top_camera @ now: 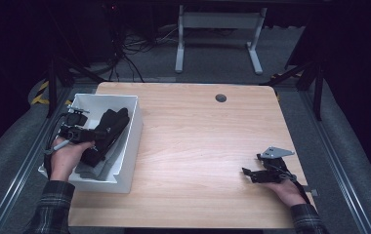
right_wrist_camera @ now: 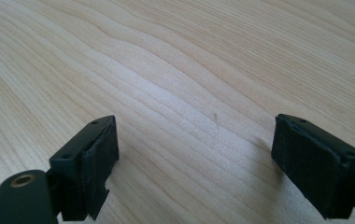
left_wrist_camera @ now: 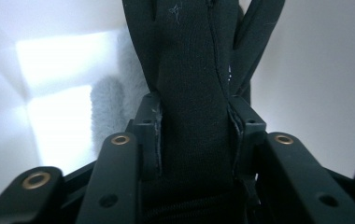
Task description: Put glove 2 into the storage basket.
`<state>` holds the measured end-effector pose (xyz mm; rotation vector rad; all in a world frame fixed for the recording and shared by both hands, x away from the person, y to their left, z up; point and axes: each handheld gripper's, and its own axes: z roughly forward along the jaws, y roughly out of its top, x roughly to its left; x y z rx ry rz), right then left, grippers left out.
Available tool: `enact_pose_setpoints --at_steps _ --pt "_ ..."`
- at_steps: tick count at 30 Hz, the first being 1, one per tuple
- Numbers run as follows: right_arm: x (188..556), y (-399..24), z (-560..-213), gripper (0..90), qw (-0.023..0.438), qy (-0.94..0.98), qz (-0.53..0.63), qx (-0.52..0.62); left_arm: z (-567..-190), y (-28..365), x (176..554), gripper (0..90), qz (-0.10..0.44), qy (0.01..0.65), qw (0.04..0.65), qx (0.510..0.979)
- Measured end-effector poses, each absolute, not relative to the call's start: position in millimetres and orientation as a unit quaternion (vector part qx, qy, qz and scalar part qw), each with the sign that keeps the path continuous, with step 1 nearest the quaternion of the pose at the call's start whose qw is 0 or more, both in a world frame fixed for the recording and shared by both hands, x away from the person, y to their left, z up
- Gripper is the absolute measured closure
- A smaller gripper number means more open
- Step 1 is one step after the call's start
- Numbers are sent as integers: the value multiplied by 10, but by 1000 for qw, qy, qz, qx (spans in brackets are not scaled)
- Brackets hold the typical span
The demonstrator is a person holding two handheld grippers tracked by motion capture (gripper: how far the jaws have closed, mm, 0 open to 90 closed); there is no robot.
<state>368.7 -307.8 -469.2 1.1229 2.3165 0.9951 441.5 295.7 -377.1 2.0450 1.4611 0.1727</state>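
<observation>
High view: left tool [top_camera: 92, 137] reaches into bin [top_camera: 131, 141].

Black fabric [left_wrist_camera: 192, 93] betw. gripper [left_wrist_camera: 194, 128] pads

Your sleeves: dark plaid, both cuffs at wrist. Your left gripper [top_camera: 106, 127]: black body, black cable trailing, brass-ringed rivets on links, flat black pads [left_wrist_camera: 150, 135]. Your right gripper [top_camera: 247, 172]: black, grey three-cornered plate on top, square pads [right_wrist_camera: 98, 158] with small screw holes, one brass rivet.
</observation>
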Motion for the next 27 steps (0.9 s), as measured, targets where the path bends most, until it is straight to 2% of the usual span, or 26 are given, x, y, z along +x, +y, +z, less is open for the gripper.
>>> enact_pose_setpoints --at_steps 7,13,22,27 --pt "3687 -3079 -4693 152 190 824 354 399 -3918 2864 4467 421 83 553 267 785" --pt "3687 -3079 -4693 152 190 824 354 400 -3885 2869 4461 250 90 549 268 786" --pt "3688 -3078 -4692 152 190 824 354 400 -3579 2883 4384 175 106 533 307 781" --pt "3688 -3077 -4692 152 190 824 354 400 -3449 2833 4347 164 109 518 330 782"
